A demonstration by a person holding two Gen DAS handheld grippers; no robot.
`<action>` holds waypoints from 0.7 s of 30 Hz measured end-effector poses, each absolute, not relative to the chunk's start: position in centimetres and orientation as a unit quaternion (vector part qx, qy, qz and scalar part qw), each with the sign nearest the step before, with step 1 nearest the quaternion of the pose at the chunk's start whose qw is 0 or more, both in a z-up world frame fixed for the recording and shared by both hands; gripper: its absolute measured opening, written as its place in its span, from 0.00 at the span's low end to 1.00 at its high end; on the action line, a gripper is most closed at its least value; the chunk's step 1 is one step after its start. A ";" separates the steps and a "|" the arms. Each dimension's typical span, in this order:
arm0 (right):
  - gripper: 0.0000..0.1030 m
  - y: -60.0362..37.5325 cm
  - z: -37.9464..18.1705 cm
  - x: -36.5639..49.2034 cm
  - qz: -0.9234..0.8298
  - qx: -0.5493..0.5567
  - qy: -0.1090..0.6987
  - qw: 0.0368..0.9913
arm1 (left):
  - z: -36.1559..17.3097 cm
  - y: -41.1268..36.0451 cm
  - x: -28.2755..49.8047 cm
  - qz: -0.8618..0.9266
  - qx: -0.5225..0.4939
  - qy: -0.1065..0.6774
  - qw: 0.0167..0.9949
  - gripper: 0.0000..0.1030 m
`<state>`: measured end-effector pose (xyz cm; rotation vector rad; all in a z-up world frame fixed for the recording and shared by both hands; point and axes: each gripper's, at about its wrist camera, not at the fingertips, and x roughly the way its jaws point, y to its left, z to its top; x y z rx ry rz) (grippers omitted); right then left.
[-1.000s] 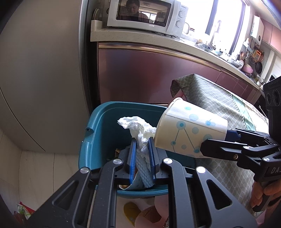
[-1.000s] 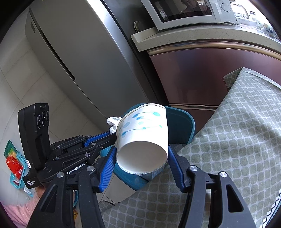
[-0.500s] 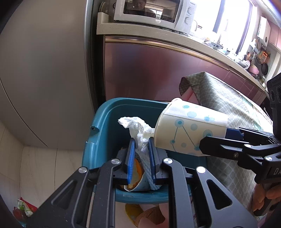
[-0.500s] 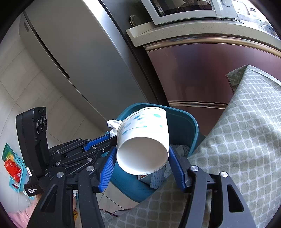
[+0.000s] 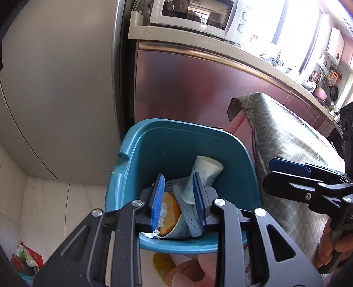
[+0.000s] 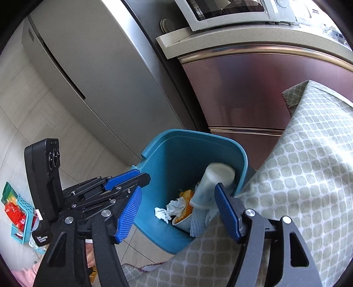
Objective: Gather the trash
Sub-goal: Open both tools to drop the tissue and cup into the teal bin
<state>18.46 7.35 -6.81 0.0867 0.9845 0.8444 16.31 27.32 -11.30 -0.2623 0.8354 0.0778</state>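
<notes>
Kitchen: tiled floor [image 6: 26,92], steel fridge [image 5: 55,88], maroon cabinets [image 5: 187,88] under a pale counter [image 6: 253,37] bearing a microwave [image 5: 194,15].

Left gripper [image 5: 179,198]: jaws apart, nothing between the blue pads [image 5: 157,198]; poised over the near rim of the bin, looking down into it. In the right wrist view it stands at the bin's left edge [image 6: 125,178].

Right gripper [image 6: 178,214]: jaws spread wide, empty; held over the bin's near side, its right finger above the cloth edge. In the left wrist view it sits to the right of the bin [image 5: 286,174], above the cloth.

Bin [image 5: 172,141]: teal plastic, open top, on the floor between fridge and table, just beside the draped cloth.

Cup [image 6: 211,185]: white paper with blue dots, inside the bin, tilted, base up, leaning toward the far right wall; below and just ahead of both grippers, touched by neither.

Tissue [image 6: 169,208]: crumpled white, inside the bin at left of the cup, lying against orange waste [image 6: 186,198].

Second cup [image 5: 176,225]: lying in the bin bottom, holding the orange waste.

Blue cloth [image 5: 192,220]: meshed, in the bin under the cups.

Tablecloth [image 6: 297,176]: grey-green lattice print, hanging over the table at right.

Packets [image 6: 15,209]: red and green, in a small tray on the floor at far left.
</notes>
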 end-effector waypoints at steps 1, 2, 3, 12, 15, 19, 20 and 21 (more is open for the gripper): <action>0.64 7.1 -6.7 18.2 0.394 0.040 0.457 0.796 | -11.1 27.2 16.1 0.035 -0.129 0.401 0.906 0.28; 0.64 6.8 -6.6 17.9 0.395 0.040 0.455 0.797 | -10.9 27.3 15.7 0.032 -0.130 0.398 0.907 0.29; 0.64 6.8 -6.5 18.0 0.396 0.041 0.454 0.797 | -10.7 27.1 15.4 0.030 -0.131 0.395 0.909 0.31; 0.66 3.0 -4.5 14.9 0.400 0.062 0.419 0.813 | -7.7 25.1 11.8 -0.010 -0.130 0.359 0.924 0.50; 0.70 1.2 -3.7 13.4 0.391 0.069 0.398 0.827 | -6.6 23.9 10.4 -0.020 -0.122 0.342 0.932 0.63; 0.76 -1.3 -2.9 11.3 0.368 0.068 0.366 0.852 | -5.3 22.3 8.3 -0.031 -0.104 0.319 0.942 0.80; 0.79 -2.0 -2.7 10.7 0.358 0.068 0.357 0.860 | -5.0 21.7 7.8 -0.035 -0.100 0.311 0.944 0.84; 0.79 -2.7 -2.6 10.1 0.351 0.069 0.348 0.867 | -4.7 21.1 7.3 -0.038 -0.096 0.305 0.947 0.89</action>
